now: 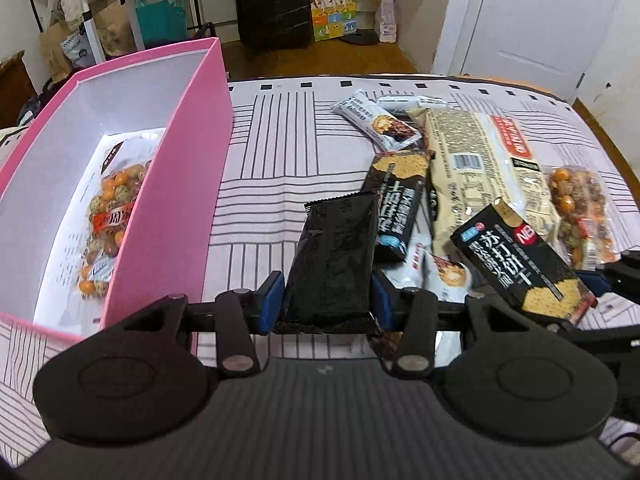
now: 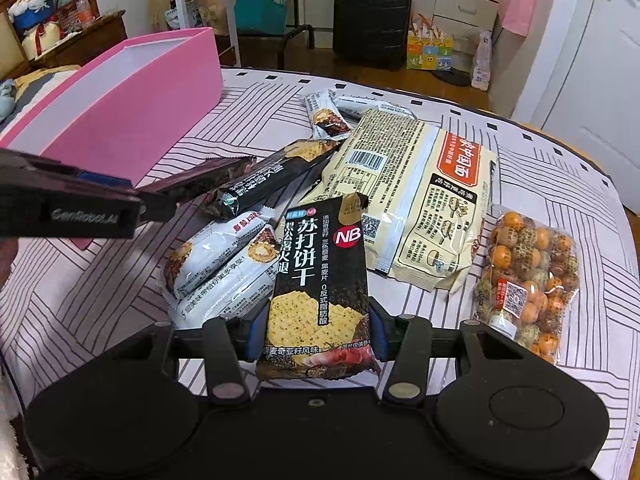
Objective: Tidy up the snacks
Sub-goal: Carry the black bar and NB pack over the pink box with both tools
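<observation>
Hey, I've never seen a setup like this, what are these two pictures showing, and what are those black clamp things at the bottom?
Each black clamp is a hand-held gripper a person carries, with a camera looking along its fingers. The left hand-held gripper grips a plain black snack packet. The right hand-held gripper grips a black soda cracker packet. On the striped cloth lie a big beige noodle bag, a bag of coated nuts and small white bars. The pink box already holds one nut bag.
</observation>
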Motion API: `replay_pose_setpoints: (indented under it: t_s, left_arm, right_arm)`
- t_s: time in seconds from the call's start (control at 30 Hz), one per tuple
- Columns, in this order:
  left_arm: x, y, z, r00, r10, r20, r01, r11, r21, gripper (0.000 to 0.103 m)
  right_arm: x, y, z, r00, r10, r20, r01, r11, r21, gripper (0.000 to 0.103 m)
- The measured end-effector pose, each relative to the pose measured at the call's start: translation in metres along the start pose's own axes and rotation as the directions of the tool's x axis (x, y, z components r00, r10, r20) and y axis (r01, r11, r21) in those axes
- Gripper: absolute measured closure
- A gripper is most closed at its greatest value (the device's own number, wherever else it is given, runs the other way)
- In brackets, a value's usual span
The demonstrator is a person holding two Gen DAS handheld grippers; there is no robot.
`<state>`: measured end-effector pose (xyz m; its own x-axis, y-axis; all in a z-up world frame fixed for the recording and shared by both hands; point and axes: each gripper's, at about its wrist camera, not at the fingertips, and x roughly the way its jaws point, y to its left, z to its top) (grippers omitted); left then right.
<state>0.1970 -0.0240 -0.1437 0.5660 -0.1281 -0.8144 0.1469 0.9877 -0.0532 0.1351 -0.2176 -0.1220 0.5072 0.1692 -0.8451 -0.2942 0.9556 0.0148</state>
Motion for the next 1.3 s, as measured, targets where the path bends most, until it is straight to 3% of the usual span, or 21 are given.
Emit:
replay_pose_setpoints:
  t_s: [0.4, 0.67, 1.03, 1.3]
  left_arm:
    - [-0.044, -0.005, -0.023, 1.0, -0.01, 0.015, 0.01, 1.0, -0.014, 0.058]
    - [-0.086, 0.011, -0.043, 0.999, -0.034, 0.009, 0.034, 0.999, -0.035, 0.058]
    - [-0.156, 0.055, -0.051, 0.995, -0.083, 0.061, 0.089, 0.992, -0.092, 0.058]
    - [-0.193, 0.096, -0.04, 0.985, -0.053, 0.162, 0.08, 0.983, -0.168, 0.058]
  right_arm:
    - [-0.033, 0.008, -0.014, 0.998, -0.005, 0.059, 0.003, 0.999, 0.048, 0.049]
    - [-0.068, 0.018, -0.026, 0.995, 0.058, 0.087, -0.065, 0.994, 0.087, 0.049]
    - [-0.119, 0.06, -0.011, 0.977, 0.17, 0.125, -0.169, 0.985, -0.017, 0.049]
    - [-0.141, 0.102, 0.02, 0.956, 0.227, 0.186, -0.209, 0.971, -0.113, 0.049]
